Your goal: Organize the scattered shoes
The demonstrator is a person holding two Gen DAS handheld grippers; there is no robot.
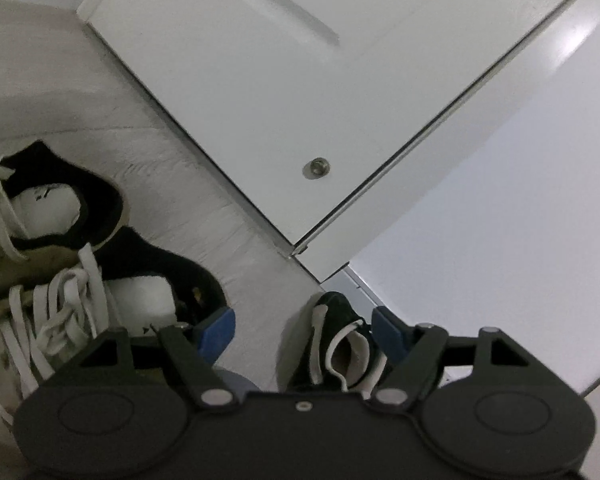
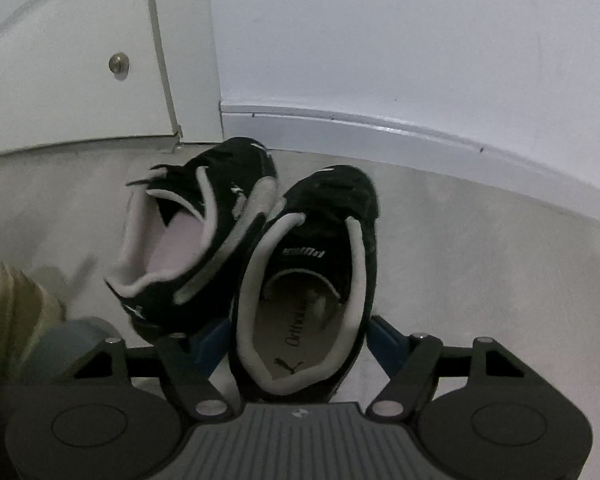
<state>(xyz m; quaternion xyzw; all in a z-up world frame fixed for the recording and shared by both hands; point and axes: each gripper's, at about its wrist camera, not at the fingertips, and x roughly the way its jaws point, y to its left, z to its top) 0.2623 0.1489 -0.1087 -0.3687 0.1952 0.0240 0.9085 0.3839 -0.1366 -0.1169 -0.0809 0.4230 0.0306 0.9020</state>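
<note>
Jaws of the right gripper straddle the black shoe's heel, toe pointing toward the wall; left gripper jaws apart.

My left gripper is matte black plastic: a broad flat body with a shallow round disc moulded into each side, and a small screw set at its centre front. Two black link arms fan out from silver rivets, each joined to a triangular bracket with a cut-out window and capped by another silver pin. My fingers end in blue pads. My right gripper has the same black body, discs, rivets and blue-tipped fingers, but its centre carries a grey ribbed plate with a small round emblem at the top edge.
</note>
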